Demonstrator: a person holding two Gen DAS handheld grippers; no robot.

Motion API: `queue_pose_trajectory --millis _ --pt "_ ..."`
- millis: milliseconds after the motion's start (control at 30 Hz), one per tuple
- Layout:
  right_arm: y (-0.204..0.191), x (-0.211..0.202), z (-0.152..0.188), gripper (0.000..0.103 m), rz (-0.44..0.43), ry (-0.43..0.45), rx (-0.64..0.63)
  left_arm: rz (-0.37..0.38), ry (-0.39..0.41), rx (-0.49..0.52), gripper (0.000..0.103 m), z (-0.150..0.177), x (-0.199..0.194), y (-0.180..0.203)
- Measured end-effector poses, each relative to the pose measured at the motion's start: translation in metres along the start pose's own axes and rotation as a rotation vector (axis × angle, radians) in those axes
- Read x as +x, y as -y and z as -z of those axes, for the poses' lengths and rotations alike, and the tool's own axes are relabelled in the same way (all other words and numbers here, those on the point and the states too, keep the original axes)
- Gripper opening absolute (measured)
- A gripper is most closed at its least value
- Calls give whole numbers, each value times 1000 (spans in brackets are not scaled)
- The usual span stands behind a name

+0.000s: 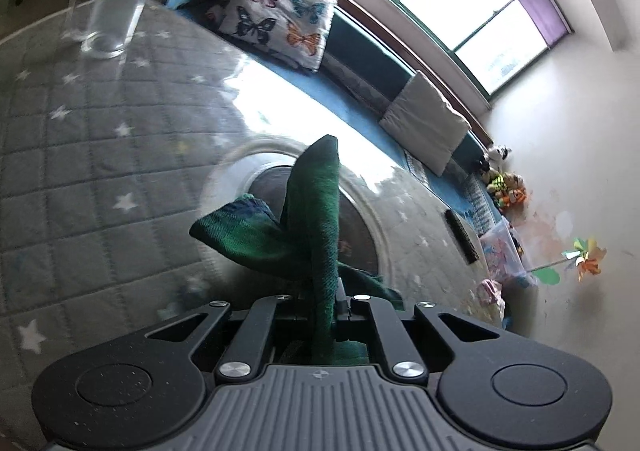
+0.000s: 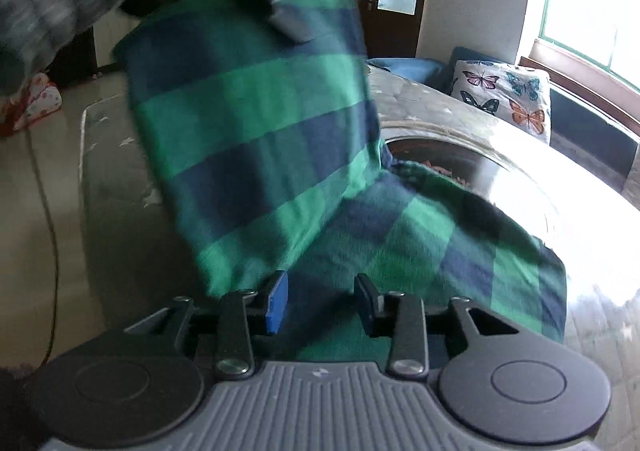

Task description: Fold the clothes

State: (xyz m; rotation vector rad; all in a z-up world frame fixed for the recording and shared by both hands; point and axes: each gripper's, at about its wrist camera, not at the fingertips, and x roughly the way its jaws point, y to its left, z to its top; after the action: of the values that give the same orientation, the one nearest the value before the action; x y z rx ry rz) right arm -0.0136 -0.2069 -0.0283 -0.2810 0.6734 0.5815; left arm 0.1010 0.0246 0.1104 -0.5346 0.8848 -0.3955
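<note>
A green and navy checked cloth (image 2: 256, 131) hangs half lifted over the quilted table. My left gripper (image 1: 324, 303) is shut on a bunched fold of the cloth (image 1: 316, 219), which stands up between its fingers. In the right wrist view the left gripper (image 2: 280, 11) shows blurred at the top, holding the cloth's upper edge. My right gripper (image 2: 322, 301) is open, its blue-padded fingers (image 2: 276, 303) either side of the cloth's lower part, which lies on the table.
The table has a grey star-patterned quilt (image 1: 80, 139) under clear plastic. A glass mug (image 1: 112, 7) stands at its far left. A round plate (image 1: 360, 211) lies under the cloth. A butterfly cushion (image 1: 276, 19) and a grey cushion (image 1: 428, 119) sit on the bench beyond.
</note>
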Motion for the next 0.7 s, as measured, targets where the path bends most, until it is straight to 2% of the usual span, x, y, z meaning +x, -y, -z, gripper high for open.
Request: queue_pose_trajectory --millis 100,167,367,700 --pt "3 -11 12 37 -6 16 24 -3 -13 37 8 0 15 27" --pt "7 -16 18 42 -14 29 51 -7 -26 68 8 2 27 46" --pt "20 -31 34 48 -38 68 127 -26 -97 137 8 14 75 90" --pt "40 -44 55 52 -82 111 214 -76 -201 133 11 43 144 114"
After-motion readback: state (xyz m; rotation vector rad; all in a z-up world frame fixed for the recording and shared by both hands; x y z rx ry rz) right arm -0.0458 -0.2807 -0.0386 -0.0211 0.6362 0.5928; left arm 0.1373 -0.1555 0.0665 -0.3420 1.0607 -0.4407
